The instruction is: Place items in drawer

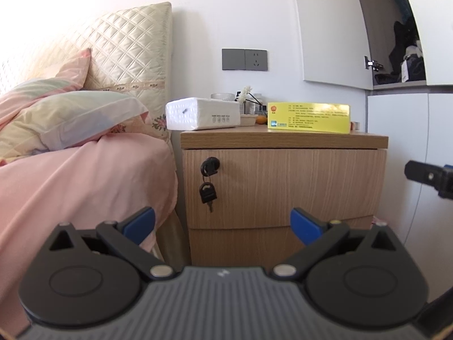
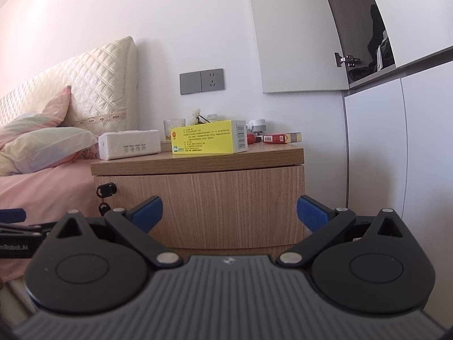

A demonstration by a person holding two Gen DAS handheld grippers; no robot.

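A wooden nightstand stands beside the bed, its upper drawer shut, with a key hanging from its lock. It also shows in the right wrist view. A yellow box and a white tissue pack lie on top. My left gripper is open and empty, in front of the drawers. My right gripper is open and empty, in front of the upper drawer. The right gripper's tip shows at the right edge of the left wrist view.
A bed with pink sheets and pillows stands left of the nightstand. A glass, a flower, a red box and small items sit at the back of the top. White cabinet doors stand to the right.
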